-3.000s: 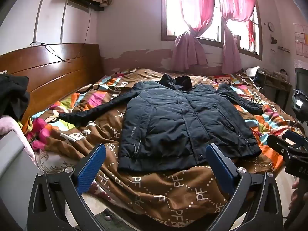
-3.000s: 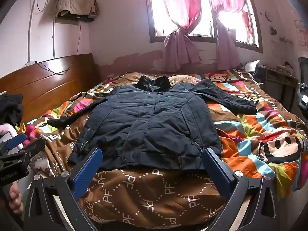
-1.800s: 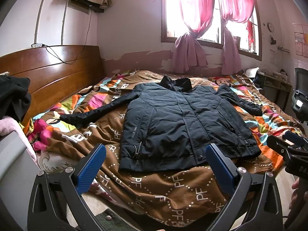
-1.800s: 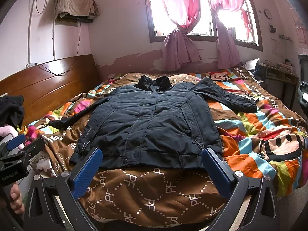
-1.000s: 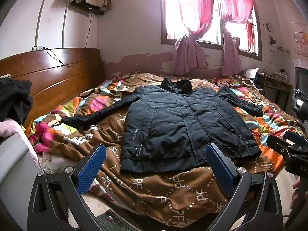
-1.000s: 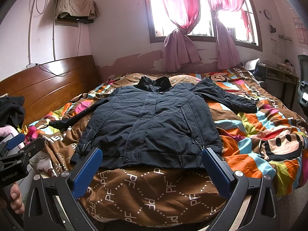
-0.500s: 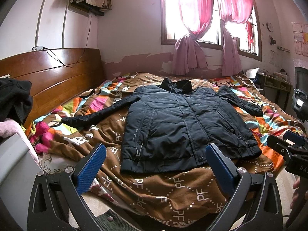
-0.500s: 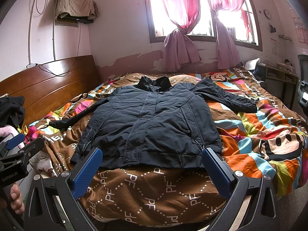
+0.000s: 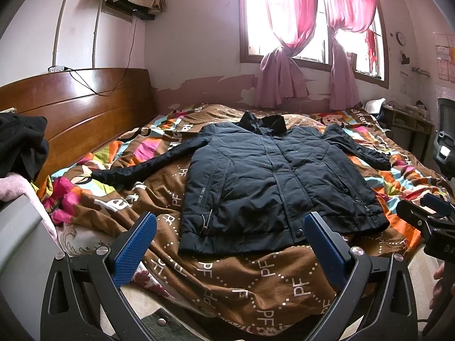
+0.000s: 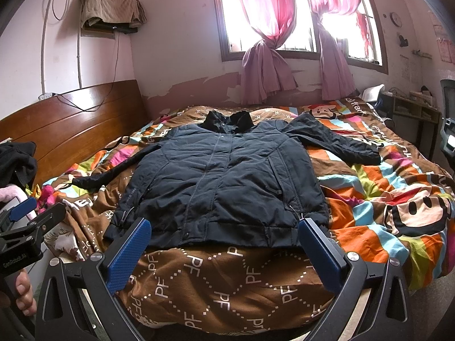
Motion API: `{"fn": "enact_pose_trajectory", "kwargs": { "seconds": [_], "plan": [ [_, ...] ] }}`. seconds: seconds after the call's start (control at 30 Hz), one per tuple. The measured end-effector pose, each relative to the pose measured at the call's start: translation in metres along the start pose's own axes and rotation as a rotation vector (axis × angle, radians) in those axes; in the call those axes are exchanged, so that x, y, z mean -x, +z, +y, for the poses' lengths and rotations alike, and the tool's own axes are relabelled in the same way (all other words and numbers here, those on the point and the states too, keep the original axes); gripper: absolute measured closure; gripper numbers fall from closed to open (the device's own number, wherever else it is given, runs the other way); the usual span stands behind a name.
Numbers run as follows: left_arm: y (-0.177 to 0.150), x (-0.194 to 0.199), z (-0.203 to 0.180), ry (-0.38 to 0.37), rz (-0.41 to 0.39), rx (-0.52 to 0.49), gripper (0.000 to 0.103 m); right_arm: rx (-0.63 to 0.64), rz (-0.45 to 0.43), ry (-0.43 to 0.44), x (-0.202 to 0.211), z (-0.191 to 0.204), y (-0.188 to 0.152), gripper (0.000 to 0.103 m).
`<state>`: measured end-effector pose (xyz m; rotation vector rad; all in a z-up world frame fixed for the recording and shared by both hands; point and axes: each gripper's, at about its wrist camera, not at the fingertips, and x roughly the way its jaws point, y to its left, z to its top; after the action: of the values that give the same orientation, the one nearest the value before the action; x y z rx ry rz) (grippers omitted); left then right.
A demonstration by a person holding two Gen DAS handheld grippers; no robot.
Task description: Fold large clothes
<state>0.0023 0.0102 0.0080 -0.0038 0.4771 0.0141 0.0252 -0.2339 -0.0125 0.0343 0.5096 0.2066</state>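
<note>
Bedding in a brown and bright cartoon-print quilt (image 9: 250,281) covers the bed, wooden headboard (image 9: 76,108) at its left, pink-curtained window (image 10: 287,14) beyond. Flat on the quilt lies the dark jacket (image 10: 224,182), sleeves spread, hem toward both cameras. Short of that hem, the left gripper (image 9: 230,241) and right gripper (image 10: 224,245) hover with jaws wide apart, empty. Only the right view shows a thumb (image 10: 24,292).
</note>
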Motion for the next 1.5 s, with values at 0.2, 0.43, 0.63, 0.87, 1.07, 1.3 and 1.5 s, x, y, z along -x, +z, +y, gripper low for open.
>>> {"fn": "enact_pose_trajectory", "kwargs": {
  "seconds": [0.2,0.43,0.63,0.87,1.07,1.3,1.5],
  "plan": [
    [-0.003,-0.021,-0.001,0.025,0.036,-0.011,0.002,-0.023,0.028,0.011,-0.019,-0.004,-0.005,0.0],
    [0.009,-0.063,-0.009,0.032,0.102,-0.05,0.002,-0.066,0.047,0.053,-0.04,-0.036,0.014,0.0],
    [0.041,-0.121,-0.021,-0.007,0.139,-0.062,0.002,-0.158,0.046,0.005,-0.08,-0.098,0.048,0.0],
    [0.096,-0.213,-0.05,-0.064,0.132,-0.088,0.002,-0.302,-0.006,-0.049,-0.138,-0.206,0.088,0.0],
    [0.129,-0.317,-0.096,-0.113,0.145,-0.119,0.002,-0.37,0.048,-0.148,-0.222,-0.306,0.115,0.0],
    [0.151,-0.434,-0.168,-0.124,0.19,-0.177,0.002,-0.549,0.08,-0.283,-0.319,-0.435,0.128,0.0],
    [0.167,-0.496,-0.219,-0.142,0.176,-0.227,0.002,-0.759,0.105,-0.334,-0.369,-0.519,0.111,0.0]
  ]
}}
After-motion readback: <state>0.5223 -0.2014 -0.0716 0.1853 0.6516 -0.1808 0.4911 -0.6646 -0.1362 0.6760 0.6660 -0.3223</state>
